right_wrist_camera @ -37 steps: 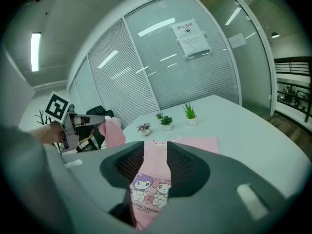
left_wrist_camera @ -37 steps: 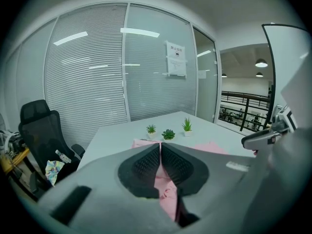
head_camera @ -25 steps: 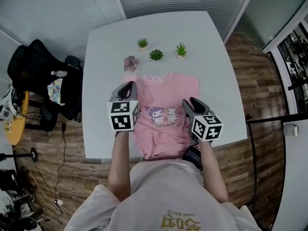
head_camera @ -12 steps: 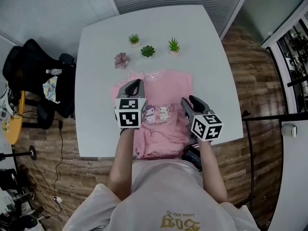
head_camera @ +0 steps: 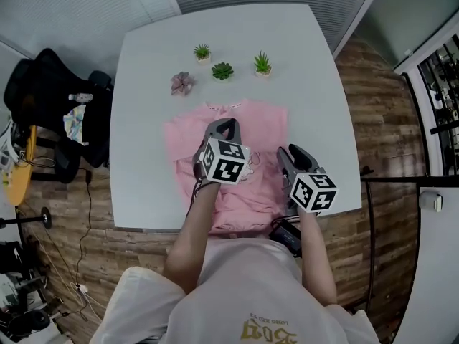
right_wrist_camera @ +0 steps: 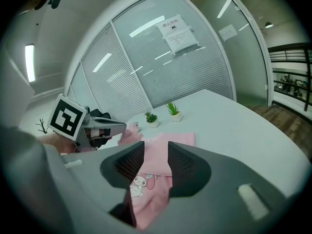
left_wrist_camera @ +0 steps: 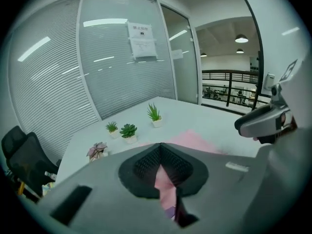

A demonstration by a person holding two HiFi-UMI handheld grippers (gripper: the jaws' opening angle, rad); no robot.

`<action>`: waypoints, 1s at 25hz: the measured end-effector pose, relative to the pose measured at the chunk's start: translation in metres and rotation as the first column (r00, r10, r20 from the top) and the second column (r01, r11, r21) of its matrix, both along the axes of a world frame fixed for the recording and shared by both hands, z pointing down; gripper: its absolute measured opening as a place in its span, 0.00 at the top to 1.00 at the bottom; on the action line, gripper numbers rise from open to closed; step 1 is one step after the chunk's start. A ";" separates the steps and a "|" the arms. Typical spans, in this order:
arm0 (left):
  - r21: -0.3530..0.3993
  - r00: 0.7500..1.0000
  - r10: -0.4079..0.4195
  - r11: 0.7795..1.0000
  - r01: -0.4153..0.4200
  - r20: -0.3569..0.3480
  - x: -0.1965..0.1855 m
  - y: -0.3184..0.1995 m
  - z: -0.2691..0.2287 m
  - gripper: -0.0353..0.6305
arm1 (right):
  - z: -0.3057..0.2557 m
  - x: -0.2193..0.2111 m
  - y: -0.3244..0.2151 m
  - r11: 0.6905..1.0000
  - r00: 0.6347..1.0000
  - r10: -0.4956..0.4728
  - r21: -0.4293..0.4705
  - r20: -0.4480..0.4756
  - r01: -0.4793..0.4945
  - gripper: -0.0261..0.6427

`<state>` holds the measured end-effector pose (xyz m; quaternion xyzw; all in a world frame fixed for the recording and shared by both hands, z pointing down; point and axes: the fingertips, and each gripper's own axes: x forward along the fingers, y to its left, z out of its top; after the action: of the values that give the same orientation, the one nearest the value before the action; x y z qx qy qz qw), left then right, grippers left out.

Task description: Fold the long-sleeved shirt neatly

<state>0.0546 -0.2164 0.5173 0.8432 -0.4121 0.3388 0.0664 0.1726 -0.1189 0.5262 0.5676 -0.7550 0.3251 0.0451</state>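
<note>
Striped glass partitions (left_wrist_camera: 122, 67) and wood flooring (head_camera: 380, 120) surround the white rectangular table (head_camera: 143, 120) you are standing at. The pink long-sleeved shirt with a cartoon print (head_camera: 262, 124) lies flat near the table's front edge, its collar pointing away from you. Your left gripper (head_camera: 224, 127) hovers over the middle of the shirt. In the left gripper view its jaws meet at the tips and pinch a strip of pink cloth between them, and the right gripper view shows that cloth bunched at its tip (right_wrist_camera: 122, 127). Your right gripper (head_camera: 290, 153) sits at the shirt's right side near the hem. Its jaws stand apart, and the printed front of the shirt (right_wrist_camera: 146, 179) shows through the gap. Beyond the collar stand three small green potted plants (head_camera: 222, 70) and a purplish succulent (head_camera: 181, 84), all clear of the shirt. A black office chair (head_camera: 57, 106) stands left of the table.
</note>
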 end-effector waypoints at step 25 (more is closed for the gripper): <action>-0.263 0.969 0.208 0.950 -0.167 0.135 0.051 0.009 0.137 0.60 | 0.034 0.029 0.032 0.997 1.000 0.023 -0.067 -0.006 -0.024 0.73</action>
<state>0.1058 -0.2070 0.6542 0.8336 -0.2880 0.4594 0.1057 0.2012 -0.0867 0.5600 0.5755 -0.7368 0.3492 0.0624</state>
